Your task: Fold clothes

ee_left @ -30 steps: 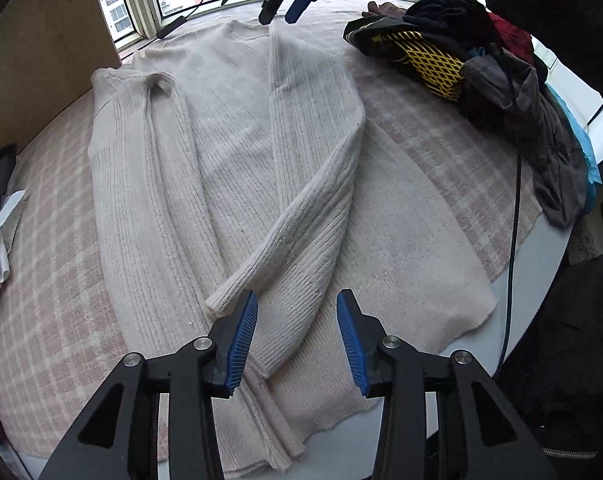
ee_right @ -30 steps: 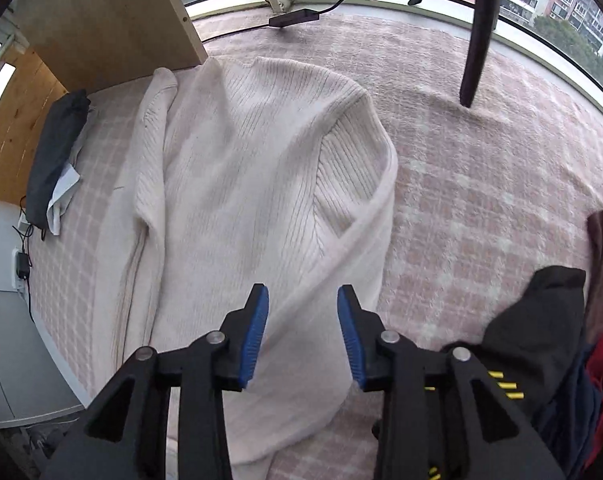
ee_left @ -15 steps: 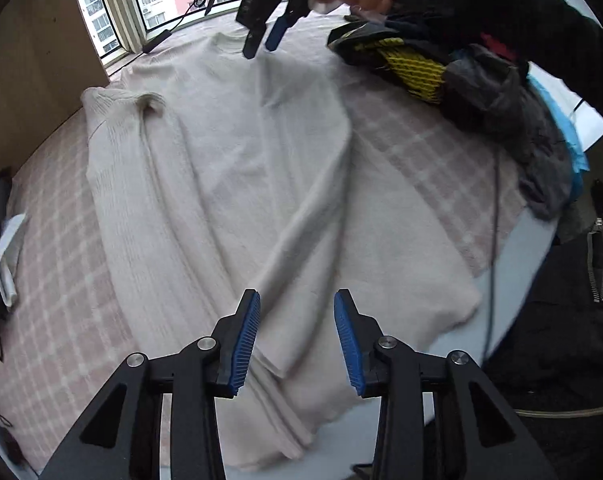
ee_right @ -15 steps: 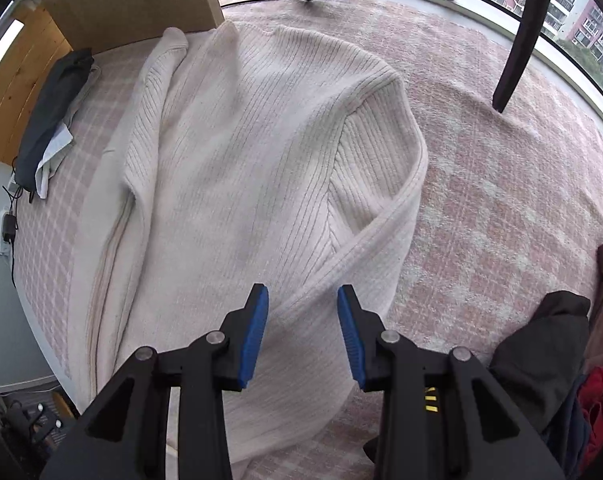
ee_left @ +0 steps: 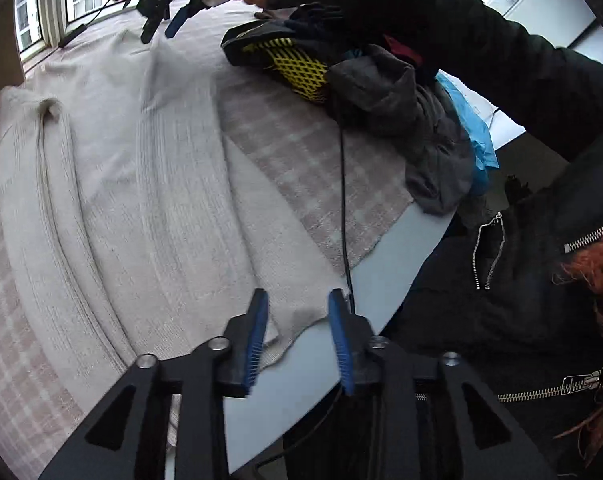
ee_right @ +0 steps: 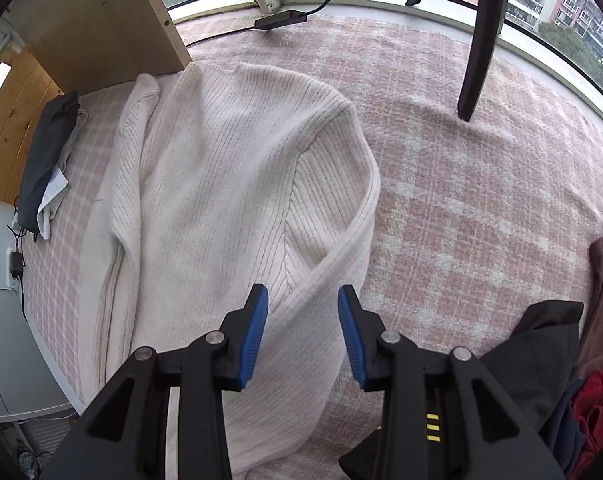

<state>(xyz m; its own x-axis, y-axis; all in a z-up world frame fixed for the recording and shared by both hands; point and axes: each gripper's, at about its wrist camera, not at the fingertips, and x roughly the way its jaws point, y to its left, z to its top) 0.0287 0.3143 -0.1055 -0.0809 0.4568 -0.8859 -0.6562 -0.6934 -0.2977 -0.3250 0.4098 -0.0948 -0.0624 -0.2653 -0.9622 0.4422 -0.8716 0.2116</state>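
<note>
A cream ribbed sweater (ee_left: 141,168) lies flat on a pink plaid cloth, one sleeve folded across its body (ee_right: 341,248). My left gripper (ee_left: 297,300) hovers over the sweater's hem corner at the table's near edge. Its jaws are opening, the corner shows in the gap below them, and the pads do not touch it. My right gripper (ee_right: 303,300) hangs above the folded sleeve below the shoulder, open, with nothing pinched. In the left wrist view a hand holds the right gripper (ee_left: 169,28) over the sweater's far end.
A pile of dark, yellow-netted and blue clothes (ee_left: 381,92) sits right of the sweater, also seen as dark garments (ee_right: 549,344). A black cable (ee_left: 342,200) runs across the cloth to the table edge (ee_left: 397,256). A wooden board (ee_right: 101,20), a dark folded item (ee_right: 47,152) and a tripod leg (ee_right: 481,40) border the far side.
My left gripper has swung from the crossed sleeves to the hem corner by the table edge, rising and tilting, and its jaws stand a little wider. The right gripper has barely shifted.
</note>
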